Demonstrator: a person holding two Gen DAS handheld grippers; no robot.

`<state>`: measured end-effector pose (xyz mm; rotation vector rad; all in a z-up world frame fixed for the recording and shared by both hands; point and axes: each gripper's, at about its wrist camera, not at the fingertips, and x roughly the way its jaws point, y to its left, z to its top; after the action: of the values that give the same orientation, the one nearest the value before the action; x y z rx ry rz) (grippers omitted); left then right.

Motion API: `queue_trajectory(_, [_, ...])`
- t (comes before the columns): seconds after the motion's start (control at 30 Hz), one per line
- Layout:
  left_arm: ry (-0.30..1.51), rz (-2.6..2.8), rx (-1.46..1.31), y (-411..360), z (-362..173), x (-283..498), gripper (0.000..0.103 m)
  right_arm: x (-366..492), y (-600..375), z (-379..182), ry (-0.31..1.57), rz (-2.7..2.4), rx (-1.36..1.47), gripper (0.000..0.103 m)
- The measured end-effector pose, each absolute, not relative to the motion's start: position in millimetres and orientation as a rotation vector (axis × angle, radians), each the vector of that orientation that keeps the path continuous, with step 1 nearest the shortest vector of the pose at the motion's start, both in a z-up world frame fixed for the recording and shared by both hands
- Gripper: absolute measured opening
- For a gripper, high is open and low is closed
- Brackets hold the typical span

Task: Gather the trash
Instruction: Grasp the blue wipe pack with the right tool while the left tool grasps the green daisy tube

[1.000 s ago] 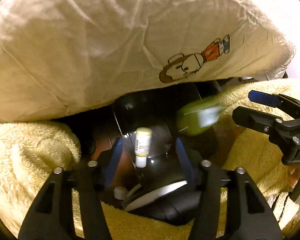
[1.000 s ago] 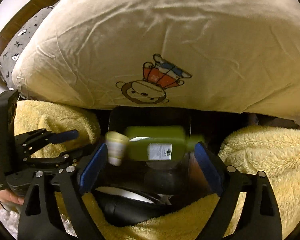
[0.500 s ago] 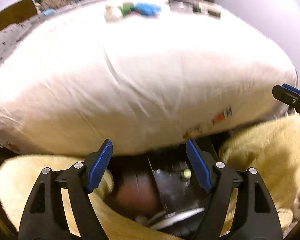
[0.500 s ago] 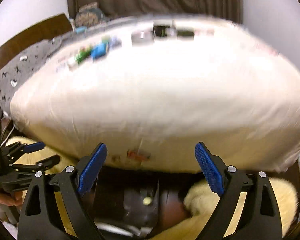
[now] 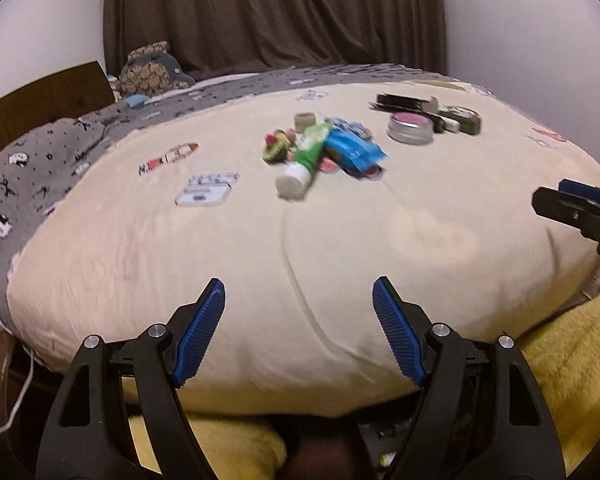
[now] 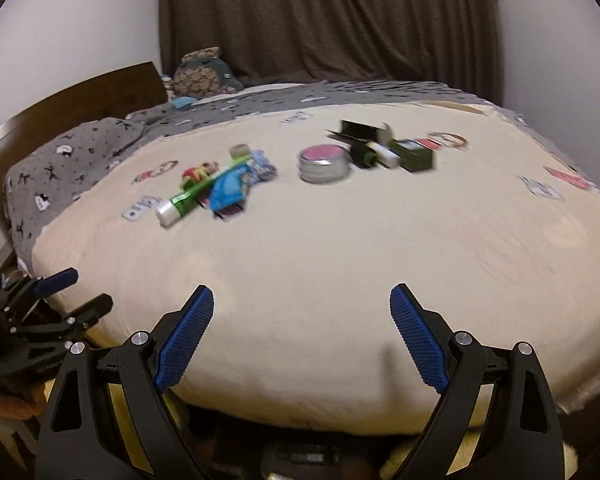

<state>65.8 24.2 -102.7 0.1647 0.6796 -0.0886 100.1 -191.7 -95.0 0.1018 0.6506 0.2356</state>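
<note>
Green tube [image 5: 305, 160], blue wrapper [image 5: 354, 149], round tin [image 5: 410, 127] strewn mid-bed on cream duvet [image 5: 260, 248], well clear of edges. Left hand-held gripper [image 5: 299, 330] and right hand-held gripper [image 6: 302, 338] both spread, empty. Risk: soft duvet yielding, tube rolling away. Ample open approach from near edge.

A bed [image 5: 260, 280] with a cream printed cover carries a green white-capped tube [image 5: 306, 160], a blue crinkled packet [image 5: 354, 152] touching it, a round pink-topped tin [image 5: 410, 128], and a dark green box [image 6: 414, 158] further back.
</note>
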Motion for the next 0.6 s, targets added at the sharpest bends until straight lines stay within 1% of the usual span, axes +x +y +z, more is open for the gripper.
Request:
queue_trajectory(0.1, [0.666,-0.062,0.172,33,-95,81,0.072,128,-175,-90,0.669,0.275,0.107,0.090])
queue_trajectory(0.13, [0.660,-0.058,0.169,35,-93,89,0.072,135,-171,-90,0.680,0.282,0.110,0.087])
queue_trajectory(0.17, [0.658,-0.056,0.165,36,-91,94,0.072,145,-164,-89,0.692,0.291,0.108,0.079])
queue_trajectory(0.2, [0.655,-0.056,0.157,38,-89,101,0.072,155,-157,-88,0.692,0.294,0.099,0.078])
queue_trajectory(0.3, [0.654,-0.071,0.146,40,-87,117,0.072,175,-142,-85,0.690,0.295,0.085,0.077])
queue_trajectory(0.53, [0.663,-0.086,0.142,43,-85,138,0.072,231,-109,-100,0.779,0.340,0.090,0.077])
queue_trajectory(0.6, [0.667,-0.088,0.137,45,-85,141,0.072,244,-100,-109,0.808,0.343,0.083,0.073])
